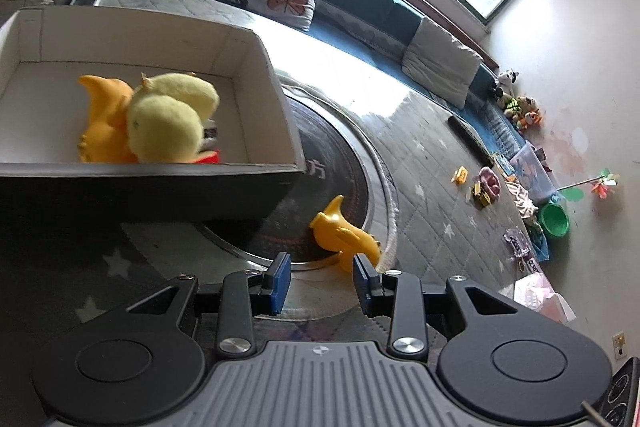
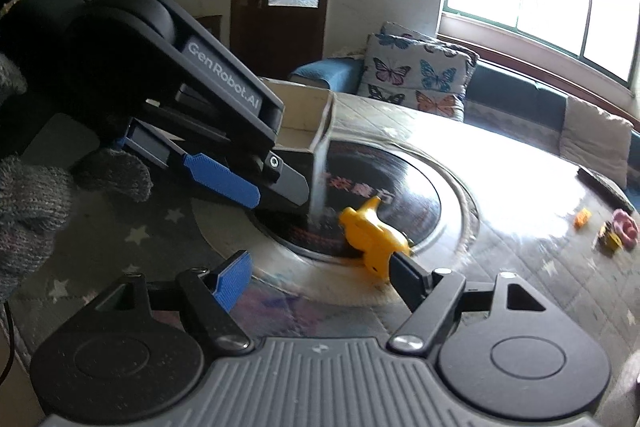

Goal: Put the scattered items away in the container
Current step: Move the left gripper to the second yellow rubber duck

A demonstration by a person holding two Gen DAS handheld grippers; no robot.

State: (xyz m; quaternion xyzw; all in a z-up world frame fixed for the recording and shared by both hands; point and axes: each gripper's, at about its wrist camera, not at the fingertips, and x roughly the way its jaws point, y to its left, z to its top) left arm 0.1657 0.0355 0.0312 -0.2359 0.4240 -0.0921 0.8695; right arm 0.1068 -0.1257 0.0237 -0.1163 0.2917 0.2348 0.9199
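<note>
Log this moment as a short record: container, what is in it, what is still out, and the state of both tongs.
container: open cardboard box on the quilted table
in box: yellow plush toy, orange plastic toy, a red item, mostly hidden
nearest item out: yellow plastic toy on the dark round inset, beside the box
farther items out: small toys near the table's far edge
left tongs: open, empty, short of the yellow plastic toy
right tongs: open, nothing gripped, one finger by that toy; contact unclear
</note>
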